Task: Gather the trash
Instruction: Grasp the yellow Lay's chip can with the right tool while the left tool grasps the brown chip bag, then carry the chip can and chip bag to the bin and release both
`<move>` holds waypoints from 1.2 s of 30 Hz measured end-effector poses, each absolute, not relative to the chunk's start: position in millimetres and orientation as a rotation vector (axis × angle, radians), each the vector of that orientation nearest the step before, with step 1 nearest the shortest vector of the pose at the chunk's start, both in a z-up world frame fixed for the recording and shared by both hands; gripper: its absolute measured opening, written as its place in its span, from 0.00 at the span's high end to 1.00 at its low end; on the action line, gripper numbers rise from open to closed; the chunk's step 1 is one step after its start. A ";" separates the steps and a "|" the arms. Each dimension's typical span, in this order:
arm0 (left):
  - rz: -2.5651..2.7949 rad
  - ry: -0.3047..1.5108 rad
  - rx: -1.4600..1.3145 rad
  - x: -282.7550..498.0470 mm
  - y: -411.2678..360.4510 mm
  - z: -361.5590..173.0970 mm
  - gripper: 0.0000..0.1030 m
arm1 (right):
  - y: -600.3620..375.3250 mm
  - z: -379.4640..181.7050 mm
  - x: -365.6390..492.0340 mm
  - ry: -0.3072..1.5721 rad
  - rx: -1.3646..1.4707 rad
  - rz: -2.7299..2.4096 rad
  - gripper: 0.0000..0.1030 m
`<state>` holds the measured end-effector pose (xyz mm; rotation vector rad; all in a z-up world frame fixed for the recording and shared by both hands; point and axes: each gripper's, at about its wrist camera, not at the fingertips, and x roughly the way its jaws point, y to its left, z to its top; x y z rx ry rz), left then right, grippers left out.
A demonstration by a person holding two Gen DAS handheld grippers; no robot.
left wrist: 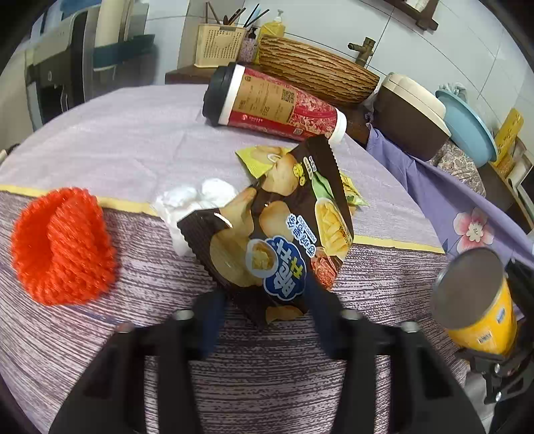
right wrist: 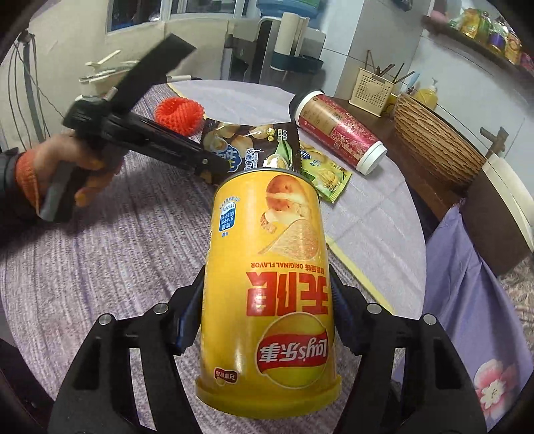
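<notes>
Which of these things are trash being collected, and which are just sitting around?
Trash: yellow chip can in the right hand-held gripper, brown chip bag at the left hand-held gripper, green packet, white tissue, red cup.

Probably bystanders: orange knitted piece, utensil basket, soap bottle.

My left wrist camera sits low and close over the table [left wrist: 100, 140], facing the brown chip bag [left wrist: 267, 233]. My right wrist camera looks from the right, farther back, I think, across the same table [right wrist: 116, 233]; both share that bag [right wrist: 240, 143] and red cup [left wrist: 273, 103].
</notes>
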<state>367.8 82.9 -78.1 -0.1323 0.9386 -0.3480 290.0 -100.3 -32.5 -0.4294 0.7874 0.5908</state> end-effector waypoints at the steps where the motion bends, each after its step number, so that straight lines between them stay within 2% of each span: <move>1: -0.356 0.938 -0.146 366.5 82.9 -78.1 0.77 | -103.7 -31.7 286.0 0.784 -0.411 0.587 0.36; 4: -0.380 0.912 -0.171 358.8 81.2 -72.9 0.88 | -114.1 -31.0 279.1 0.773 -0.361 0.557 0.36; 7: -0.395 0.872 -0.165 340.8 76.5 -61.6 0.92 | -123.3 -29.8 272.4 0.757 -0.297 0.533 0.36; 23: -0.420 0.680 -0.134 212.2 42.6 -20.6 0.93 | -191.2 -41.0 200.0 0.646 0.001 0.337 0.36; 30: -0.512 0.636 -0.099 168.7 -16.1 -20.9 0.93 | -248.6 -60.4 163.0 0.643 0.085 0.175 0.36; 36: -0.628 0.638 -0.056 160.0 -76.1 -24.7 0.93 | -311.2 -95.4 151.9 0.721 0.115 -0.008 0.36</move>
